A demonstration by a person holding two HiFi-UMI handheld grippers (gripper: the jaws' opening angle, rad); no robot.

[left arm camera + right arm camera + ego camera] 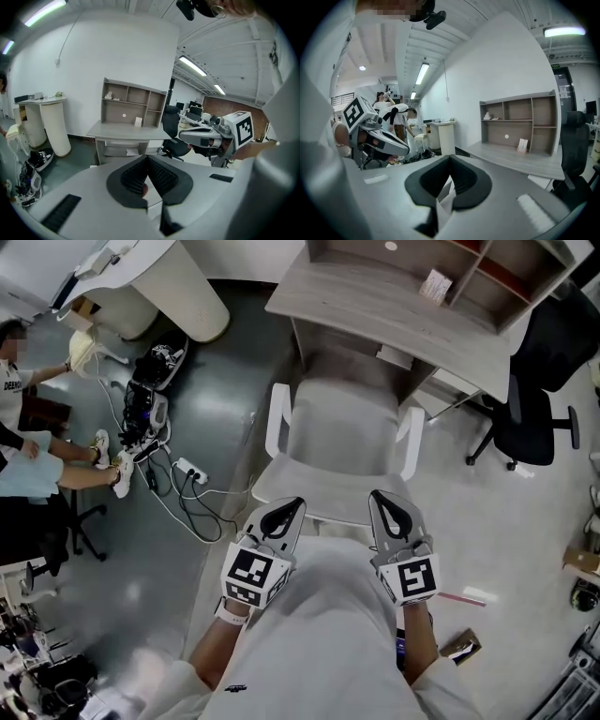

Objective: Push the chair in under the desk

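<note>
A white chair (342,432) with two armrests stands facing the grey desk (375,301), its seat just short of the desk's front edge. My left gripper (292,506) and right gripper (379,499) are both shut and empty, side by side over the top of the chair's backrest (323,514); whether they touch it I cannot tell. In the left gripper view the shut jaws (147,157) point at the desk (126,132), and the right gripper (206,137) is beside them. The right gripper view shows its shut jaws (450,157), the desk (520,159) and the left gripper (384,140).
A black office chair (530,399) stands right of the desk. A power strip with tangled cables (187,474) lies on the floor at left, near a white round pedestal (159,287) and seated people (28,460). A small box (461,646) lies near my right foot.
</note>
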